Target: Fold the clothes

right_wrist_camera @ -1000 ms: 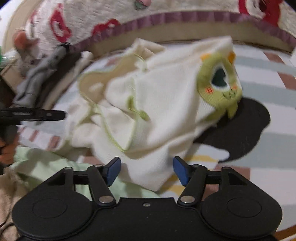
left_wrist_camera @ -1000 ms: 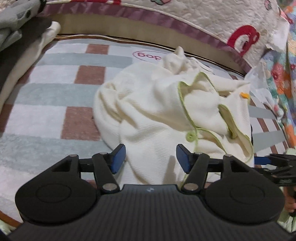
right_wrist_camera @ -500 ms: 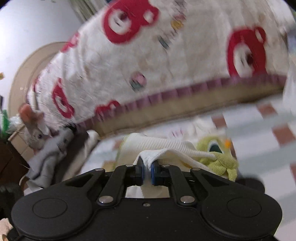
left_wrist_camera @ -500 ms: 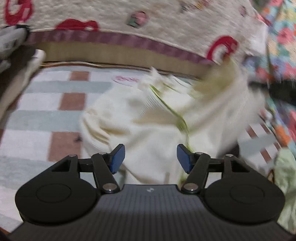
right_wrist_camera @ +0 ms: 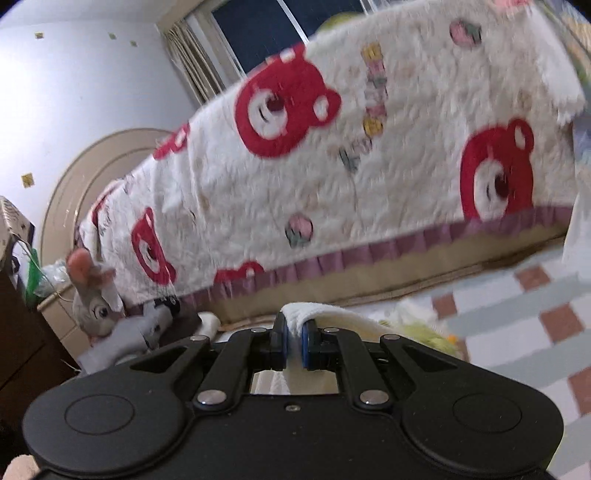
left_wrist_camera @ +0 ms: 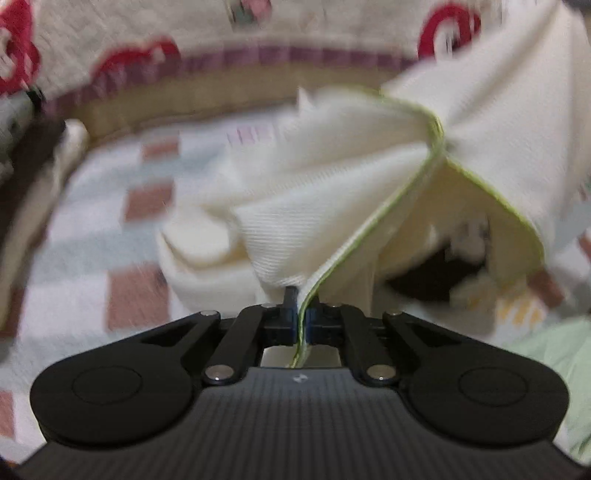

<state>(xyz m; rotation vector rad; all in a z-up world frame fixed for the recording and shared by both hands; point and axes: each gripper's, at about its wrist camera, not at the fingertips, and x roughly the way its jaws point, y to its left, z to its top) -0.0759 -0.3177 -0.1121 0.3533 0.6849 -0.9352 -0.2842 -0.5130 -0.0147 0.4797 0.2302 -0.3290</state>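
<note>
While the cream ribbed garment with lime-green trim (left_wrist_camera: 332, 206) hangs bunched and unfolded above the checked mat (left_wrist_camera: 92, 236), left gripper (left_wrist_camera: 301, 325) and right gripper (right_wrist_camera: 293, 341), 2 in all, each clamp its edge, folding apparently all outstanding

L wrist cam: low, close, faces bed blanket (left_wrist_camera: 295, 33) across checked rug (left_wrist_camera: 74, 229). R wrist cam: tilted upward, same blanket (right_wrist_camera: 369, 147), rug (right_wrist_camera: 517, 314) lower right.

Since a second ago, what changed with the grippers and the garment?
Both grippers went from open to shut: the left gripper now clamps the cream garment at its green-trimmed edge, and the right gripper pinches a cream fold. The garment is lifted off the checked mat. The bear blanket is unchanged.
</note>
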